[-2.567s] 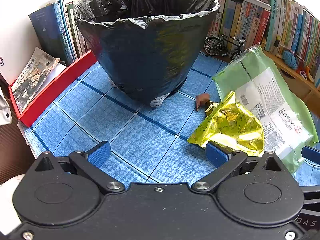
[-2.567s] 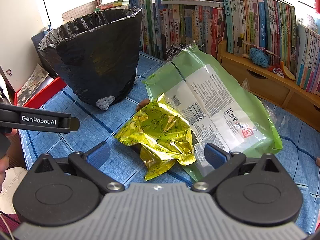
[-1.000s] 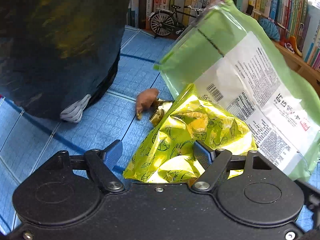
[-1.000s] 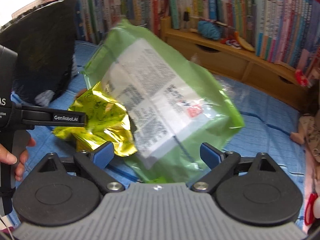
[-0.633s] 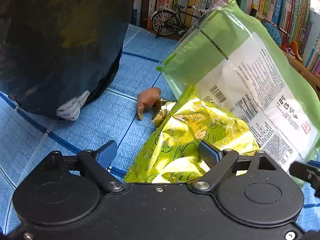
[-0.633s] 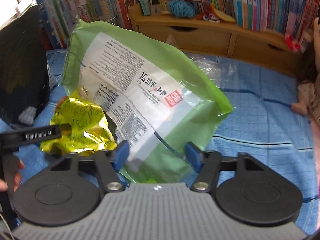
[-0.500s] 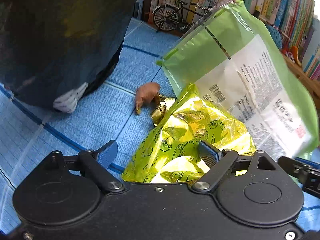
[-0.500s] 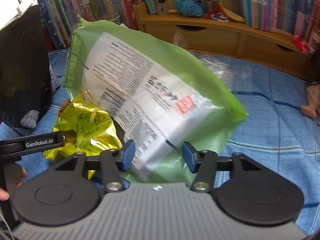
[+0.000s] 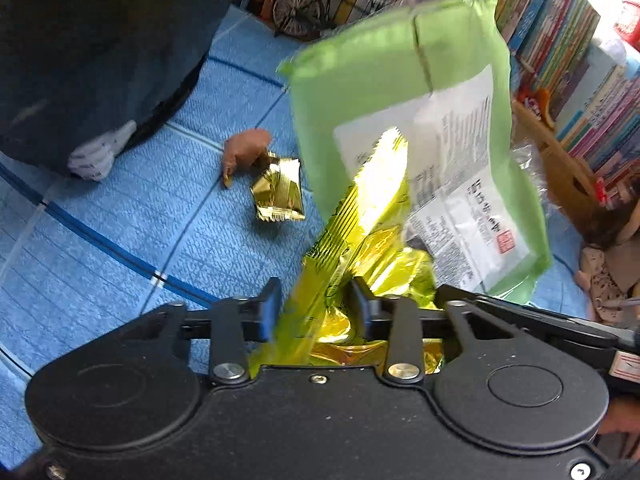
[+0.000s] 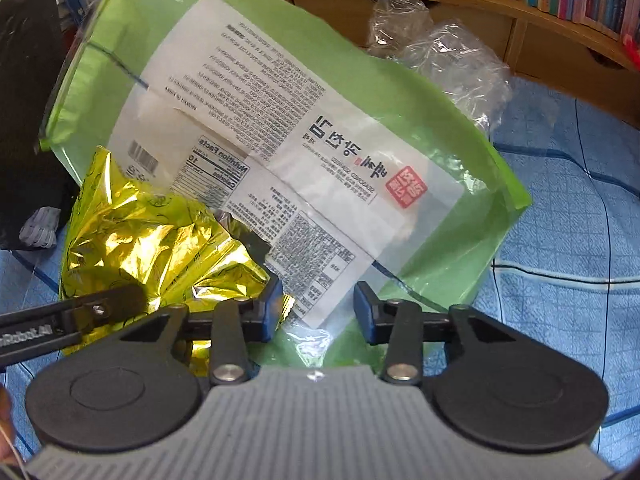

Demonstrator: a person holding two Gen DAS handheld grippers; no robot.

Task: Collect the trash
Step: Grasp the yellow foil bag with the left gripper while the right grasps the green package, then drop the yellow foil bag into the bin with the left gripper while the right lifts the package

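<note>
- Both bags are lifting off the blue mat (image 9: 120, 216) since a moment ago, uncovering a small gold packet (image 9: 278, 192) beside a brown scrap (image 9: 244, 152).
- Left gripper (image 9: 316, 312) is closing, pointing steeply down, on the yellow foil bag (image 9: 360, 232); its lower part is hiding behind the gripper body.
- Right gripper (image 10: 316, 308) is narrowing around the green bag (image 10: 360, 92); pad contact is hard to make out.
- Black bin (image 9: 100, 40), far left, is getting cropped.

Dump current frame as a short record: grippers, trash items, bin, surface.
left gripper: jaws closing, yellow bag between them
right gripper: jaws closing, green bag between them
green bag: tilted up, label side showing, behind yellow bag
gold wrapper: loose on mat, beside a small brown object
clear plastic: behind green bag
bin: black liner, far left
surface: blue mat
</note>
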